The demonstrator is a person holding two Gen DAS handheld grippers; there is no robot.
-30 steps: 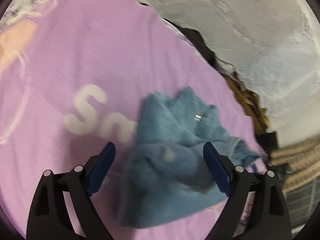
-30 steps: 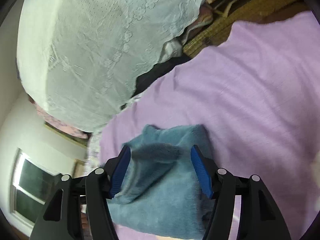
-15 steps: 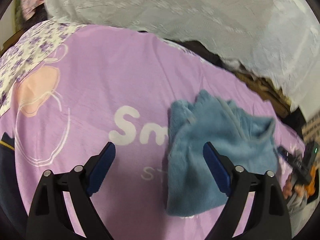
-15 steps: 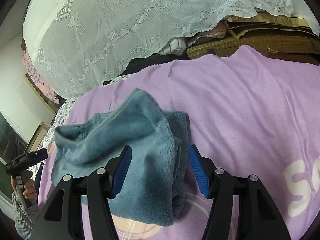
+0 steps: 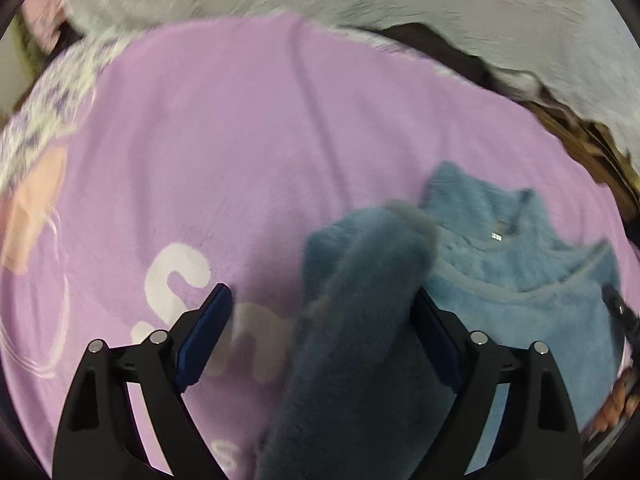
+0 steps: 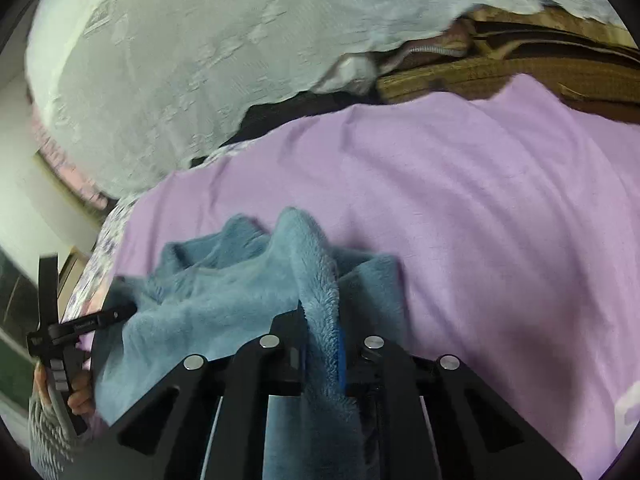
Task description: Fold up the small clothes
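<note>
Two claws: right claw [image 6: 322, 334] just pinched blue fleece garment [image 6: 224, 300]; left claw [image 5: 324, 320] wide

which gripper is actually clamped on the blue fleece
The right gripper: its jaws have just closed, pinching a ridge of blue fleece. The left gripper is open.

Bare purple blanket [image 5: 248, 152] lies beyond the garment [image 5: 520, 304].

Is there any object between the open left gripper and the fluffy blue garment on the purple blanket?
Nothing visible. A fold of the fluffy blue garment already lies between the left gripper's open jaws, on the purple blanket.
</note>
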